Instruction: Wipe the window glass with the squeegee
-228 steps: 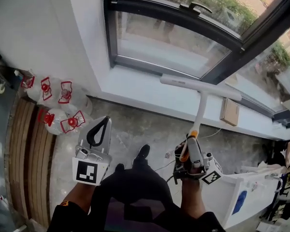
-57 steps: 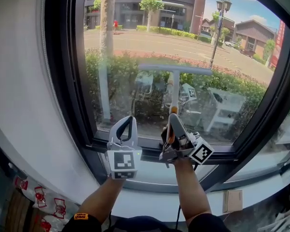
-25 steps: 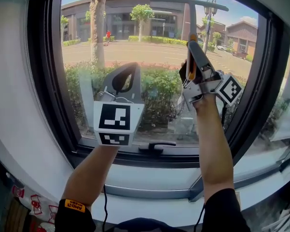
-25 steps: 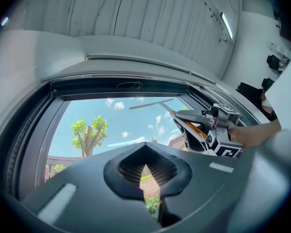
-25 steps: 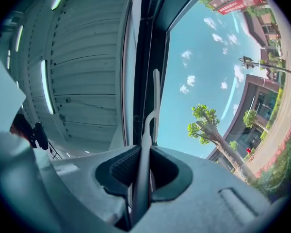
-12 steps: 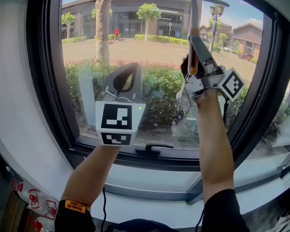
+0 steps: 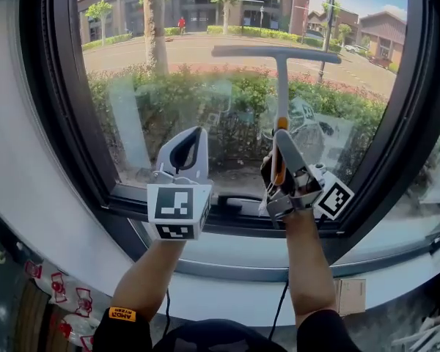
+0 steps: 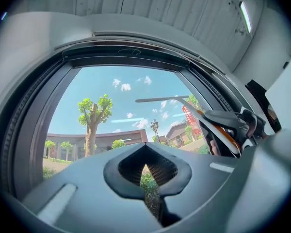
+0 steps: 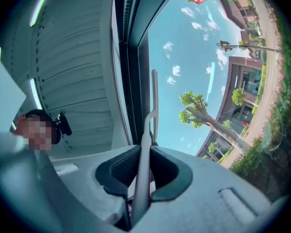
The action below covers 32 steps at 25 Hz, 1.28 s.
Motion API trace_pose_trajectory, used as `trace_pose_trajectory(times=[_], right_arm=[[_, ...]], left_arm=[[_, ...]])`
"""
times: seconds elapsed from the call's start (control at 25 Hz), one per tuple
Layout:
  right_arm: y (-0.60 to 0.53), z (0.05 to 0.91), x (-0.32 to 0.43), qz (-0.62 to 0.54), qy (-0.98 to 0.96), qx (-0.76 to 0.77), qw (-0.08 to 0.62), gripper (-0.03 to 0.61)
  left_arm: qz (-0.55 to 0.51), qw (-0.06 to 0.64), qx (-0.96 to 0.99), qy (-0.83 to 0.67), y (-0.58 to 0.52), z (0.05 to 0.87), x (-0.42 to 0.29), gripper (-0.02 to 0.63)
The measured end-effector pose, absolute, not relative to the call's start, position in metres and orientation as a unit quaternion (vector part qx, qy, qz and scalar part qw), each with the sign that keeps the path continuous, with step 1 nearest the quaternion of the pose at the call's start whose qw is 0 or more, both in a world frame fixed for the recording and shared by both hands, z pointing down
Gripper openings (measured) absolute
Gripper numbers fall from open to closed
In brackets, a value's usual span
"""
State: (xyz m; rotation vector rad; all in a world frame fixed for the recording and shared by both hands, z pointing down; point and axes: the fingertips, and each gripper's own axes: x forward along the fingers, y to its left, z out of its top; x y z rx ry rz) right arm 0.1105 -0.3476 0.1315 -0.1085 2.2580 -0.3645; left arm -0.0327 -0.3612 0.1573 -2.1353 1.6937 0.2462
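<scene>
Down from the top of the pane comes the squeegee (image 7: 276, 53), and both claws sit lower than half a second back.
We note the right claw (image 7: 279, 136) clamped on the squeegee's shaft, handle upright, blade level across the upper window glass (image 7: 154, 86). Left claw (image 7: 190, 139) closed on nothing, held just beside the right, tips toward the glass. Black window frame (image 7: 66, 123) all round.

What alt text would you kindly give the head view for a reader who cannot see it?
The right tongs grip a squeegee by its handle, blade level high on the glass of a dark-framed window. The left tongs, shut and empty, are raised beside them; a sunny street with trees lies outside.
</scene>
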Motion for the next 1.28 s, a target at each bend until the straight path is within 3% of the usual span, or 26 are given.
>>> trace_pose_trajectory(times=[0.28, 0.96, 1.28], right_arm=[[-0.336, 0.207, 0.120, -0.182, 0.886, -0.081, 0.418, 0.044], [-0.334, 0.213, 0.120, -0.176, 0.879, -0.104, 0.430, 0.044], [-0.329, 0.207, 0.135, -0.168, 0.892, -0.094, 0.408, 0.044]], left_arm=[[0.079, 0.173, -0.772, 0.606, -0.343, 0.214, -0.050, 0.012], [0.079, 0.105, -0.774, 0.619, -0.330, 0.283, -0.116, 0.014], [0.070, 0.148, -0.752, 0.639, -0.320, 0.257, -0.088, 0.015]])
